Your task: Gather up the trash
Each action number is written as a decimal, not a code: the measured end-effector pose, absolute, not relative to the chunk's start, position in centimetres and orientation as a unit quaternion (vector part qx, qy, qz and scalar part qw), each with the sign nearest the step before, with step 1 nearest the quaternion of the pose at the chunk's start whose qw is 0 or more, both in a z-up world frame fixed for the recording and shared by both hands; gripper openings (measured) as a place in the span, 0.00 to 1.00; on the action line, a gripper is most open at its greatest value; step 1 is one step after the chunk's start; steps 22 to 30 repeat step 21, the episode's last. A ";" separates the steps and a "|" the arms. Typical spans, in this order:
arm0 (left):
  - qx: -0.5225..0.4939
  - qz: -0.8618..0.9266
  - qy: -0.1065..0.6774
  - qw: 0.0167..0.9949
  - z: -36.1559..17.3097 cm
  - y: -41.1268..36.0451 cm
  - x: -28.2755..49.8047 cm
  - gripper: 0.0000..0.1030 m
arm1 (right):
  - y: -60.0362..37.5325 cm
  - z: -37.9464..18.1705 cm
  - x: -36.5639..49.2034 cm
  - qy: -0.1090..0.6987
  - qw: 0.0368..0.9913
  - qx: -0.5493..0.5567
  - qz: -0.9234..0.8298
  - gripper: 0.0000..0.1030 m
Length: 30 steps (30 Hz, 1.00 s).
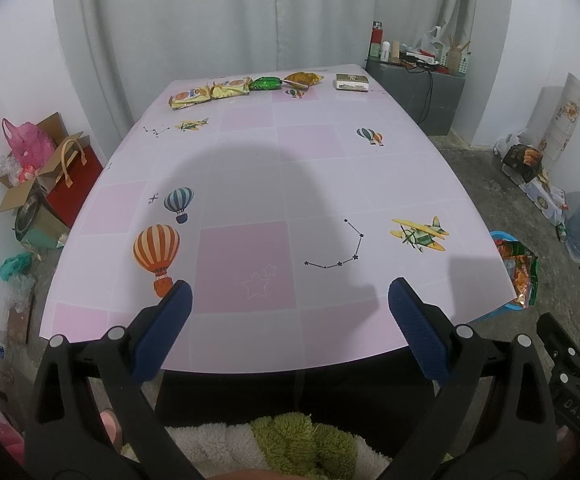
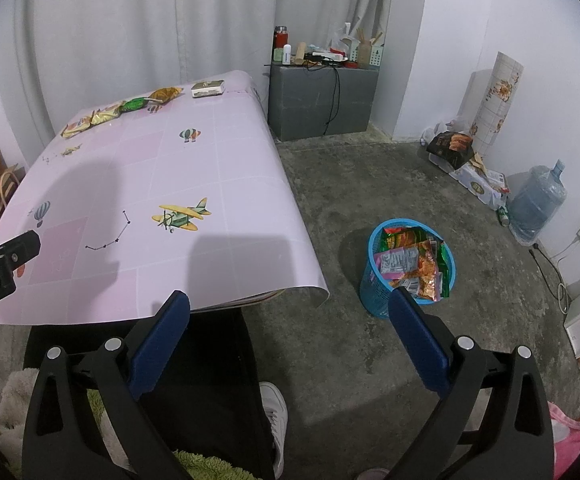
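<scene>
Several snack wrappers lie in a row at the table's far edge: two yellow packets (image 1: 209,93), a green one (image 1: 265,83), an orange-brown one (image 1: 302,78), and a small white box (image 1: 352,81). They show again in the right wrist view, yellow packets (image 2: 89,120) and box (image 2: 208,88). A blue basket (image 2: 406,268) full of wrappers stands on the floor right of the table. My left gripper (image 1: 290,304) hangs open over the table's near edge. My right gripper (image 2: 290,312) is open too, above the floor between table corner and basket. Both hold nothing.
The pink patterned tablecloth (image 1: 290,184) covers the table. A grey cabinet (image 2: 322,96) with bottles stands at the back wall. Boxes and bags (image 1: 41,176) crowd the floor on the left; a water jug (image 2: 538,204) and cartons sit by the right wall. A person's shoe (image 2: 273,412) is below.
</scene>
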<state>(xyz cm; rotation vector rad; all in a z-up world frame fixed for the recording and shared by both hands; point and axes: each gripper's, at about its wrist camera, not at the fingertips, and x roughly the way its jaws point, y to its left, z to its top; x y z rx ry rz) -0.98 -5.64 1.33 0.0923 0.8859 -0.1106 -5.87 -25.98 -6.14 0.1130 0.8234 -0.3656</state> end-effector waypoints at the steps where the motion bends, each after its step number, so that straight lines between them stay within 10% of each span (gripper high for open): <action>1: 0.045 -0.053 0.428 0.901 1.3 -5.7 -1.0 0.91 | -26.0 -6.1 -5.8 0.398 0.899 0.055 -0.177 0.94; 30: 0.044 -0.052 0.427 0.902 1.5 -5.8 -1.2 0.91 | -25.9 -6.1 -5.8 0.398 0.899 0.053 -0.176 0.94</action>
